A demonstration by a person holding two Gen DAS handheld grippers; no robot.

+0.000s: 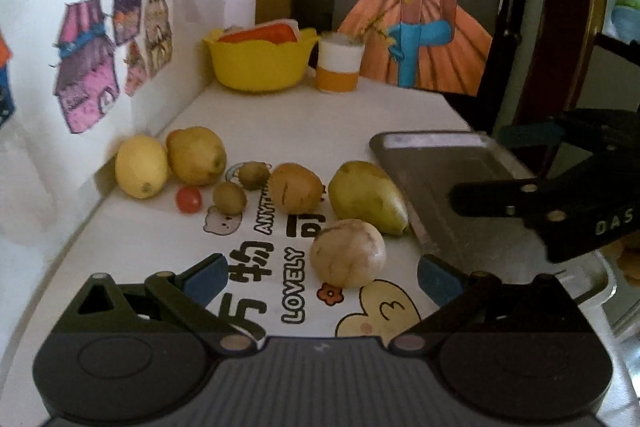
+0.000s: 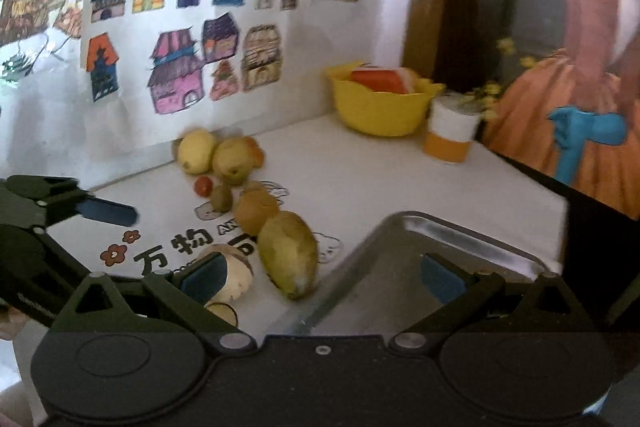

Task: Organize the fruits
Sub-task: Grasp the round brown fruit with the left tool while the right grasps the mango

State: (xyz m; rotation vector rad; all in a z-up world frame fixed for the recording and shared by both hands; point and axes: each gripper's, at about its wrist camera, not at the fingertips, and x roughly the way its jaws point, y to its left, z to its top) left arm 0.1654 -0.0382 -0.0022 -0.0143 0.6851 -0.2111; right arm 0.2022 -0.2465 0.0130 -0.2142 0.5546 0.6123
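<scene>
Left wrist: eight fruits [image 1: 347,253], one metal tray [image 1: 448,163], two kiwis [image 1: 229,197]

Left tongs [image 1: 320,277] and right tongs [image 2: 320,277] both spread wide, empty

The left wrist view looks low and close along its own claw [image 1: 320,281] across the table [image 1: 320,123] toward the back corner, the fruit row straight ahead. The right wrist view sits further right and a little higher, above the metal tray [image 2: 460,239], facing the same corner. Both share the yellow bowl [image 1: 260,63], the fruit and the drawings on the wall [image 2: 180,55].
</scene>
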